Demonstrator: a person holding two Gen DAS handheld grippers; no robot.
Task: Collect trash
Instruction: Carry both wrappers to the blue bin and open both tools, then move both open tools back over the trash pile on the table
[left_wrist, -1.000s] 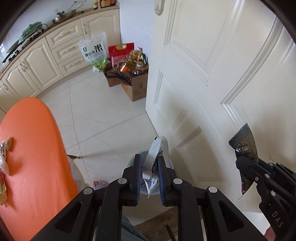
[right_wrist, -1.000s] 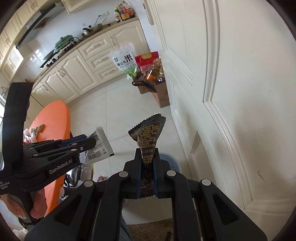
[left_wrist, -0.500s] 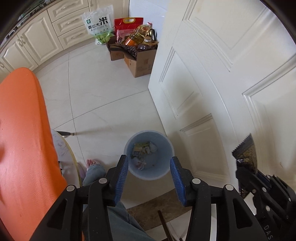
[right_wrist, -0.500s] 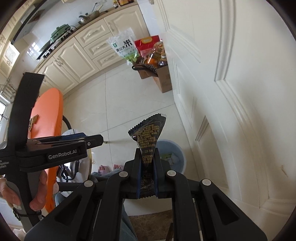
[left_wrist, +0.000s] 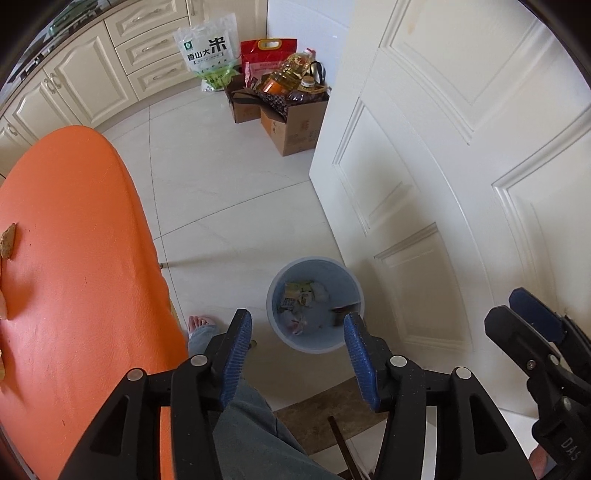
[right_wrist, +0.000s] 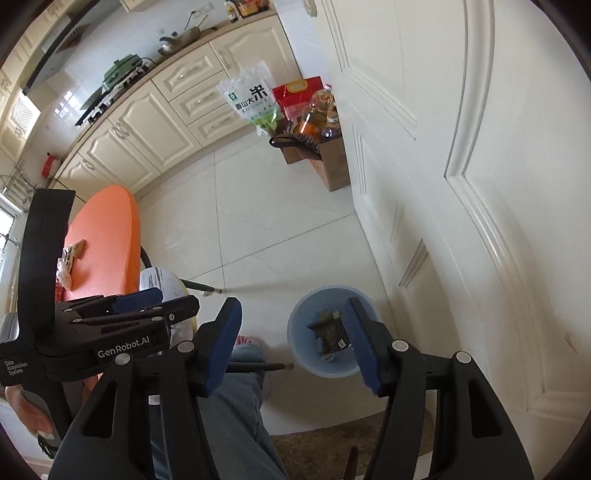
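Floor (left_wrist: 236, 206) lies bare between the orange desk (left_wrist: 74, 258) edge and the white door (left_wrist: 424, 166). Bin (left_wrist: 316, 334) stands just beside the door's foot, holding wrappers (right_wrist: 328, 332). Left gripper (left_wrist: 297, 356) and right gripper (right_wrist: 291, 345) jaws have just been opening; released, nothing between them.

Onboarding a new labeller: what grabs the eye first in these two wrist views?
The orange table fills the left of the left wrist view. The blue bin sits on the white floor by the door, wrappers inside it, a dark wrapper on top. The left gripper and right gripper are both open and empty above the bin.
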